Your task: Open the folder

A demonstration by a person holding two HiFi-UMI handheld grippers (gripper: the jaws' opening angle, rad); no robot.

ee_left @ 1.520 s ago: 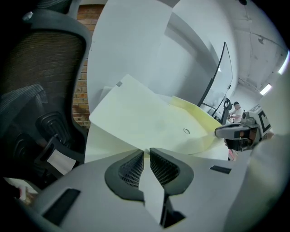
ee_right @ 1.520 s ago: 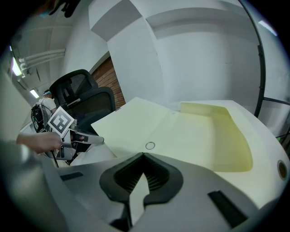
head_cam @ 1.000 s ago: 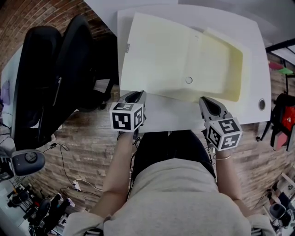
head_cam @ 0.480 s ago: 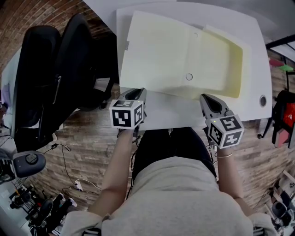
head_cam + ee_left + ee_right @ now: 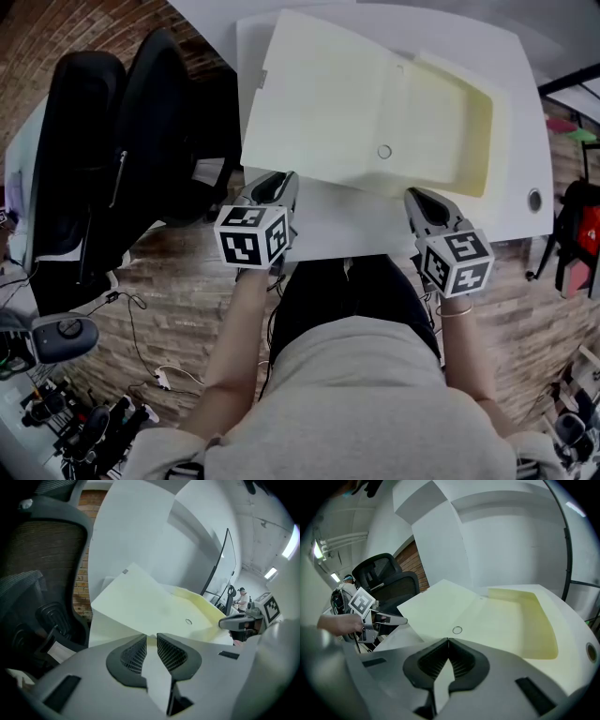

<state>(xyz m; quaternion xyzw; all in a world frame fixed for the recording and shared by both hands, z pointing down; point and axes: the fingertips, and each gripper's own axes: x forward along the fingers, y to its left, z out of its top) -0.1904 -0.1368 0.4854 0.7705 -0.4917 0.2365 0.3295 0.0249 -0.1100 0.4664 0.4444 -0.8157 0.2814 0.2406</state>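
A pale yellow folder (image 5: 375, 103) lies on the white table (image 5: 525, 112), with its cover's left side raised a little off the surface. A small round ring (image 5: 384, 152) marks the cover near its front edge. My left gripper (image 5: 273, 181) sits at the cover's near left edge. Its jaws have just been opening, and in the left gripper view (image 5: 151, 636) a narrow gap shows between the pads, with the cover's edge (image 5: 154, 606) at their tips and not pressed. My right gripper (image 5: 418, 197) rests at the folder's near right edge, and its jaws (image 5: 448, 640) are shut with nothing between them.
Two black office chairs (image 5: 112, 141) stand close to the table's left side. A round cable hole (image 5: 533, 199) sits at the table's right front corner. Cables and gear lie on the brick-pattern floor (image 5: 159, 375) at the lower left.
The cover's left side has tipped up from lying flat. The left gripper has shifted slightly and tilted. The right gripper has stayed put.
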